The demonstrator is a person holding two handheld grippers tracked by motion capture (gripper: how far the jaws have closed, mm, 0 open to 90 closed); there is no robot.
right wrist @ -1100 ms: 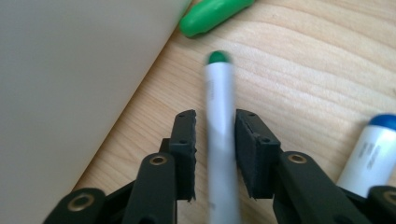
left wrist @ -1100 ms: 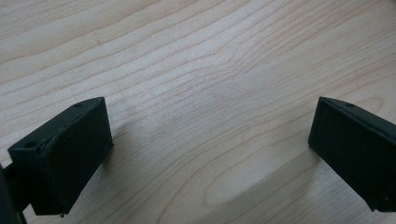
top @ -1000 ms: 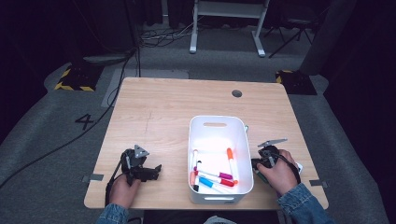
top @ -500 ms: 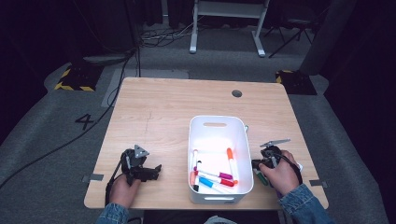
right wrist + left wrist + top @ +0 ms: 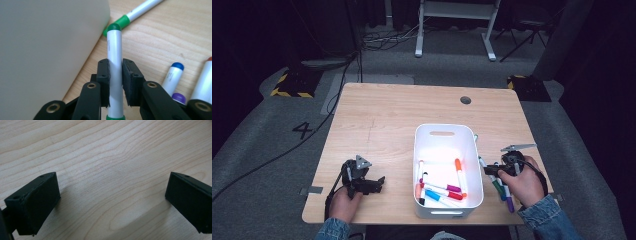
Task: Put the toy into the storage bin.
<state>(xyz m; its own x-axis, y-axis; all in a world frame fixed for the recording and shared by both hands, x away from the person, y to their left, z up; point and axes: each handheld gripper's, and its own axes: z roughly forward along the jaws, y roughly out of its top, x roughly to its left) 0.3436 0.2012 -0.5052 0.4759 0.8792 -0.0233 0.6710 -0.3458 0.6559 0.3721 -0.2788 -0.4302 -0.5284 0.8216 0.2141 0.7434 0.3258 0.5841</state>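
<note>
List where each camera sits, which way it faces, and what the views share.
High view: above the near edge, looking forward and down on the light wooden table; both hands show.
Left gripper view: on the left hand-held gripper, facing bare tabletop.
Right gripper view: on the right hand-held gripper, clamping a green-capped white marker.
Shared: the white plastic bin, high and right views.

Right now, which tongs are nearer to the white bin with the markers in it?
Right. The right tongs sit just beside the white bin's right wall, clamped on a green-capped marker. The left tongs rest open on the table, farther off to the bin's left.
</note>
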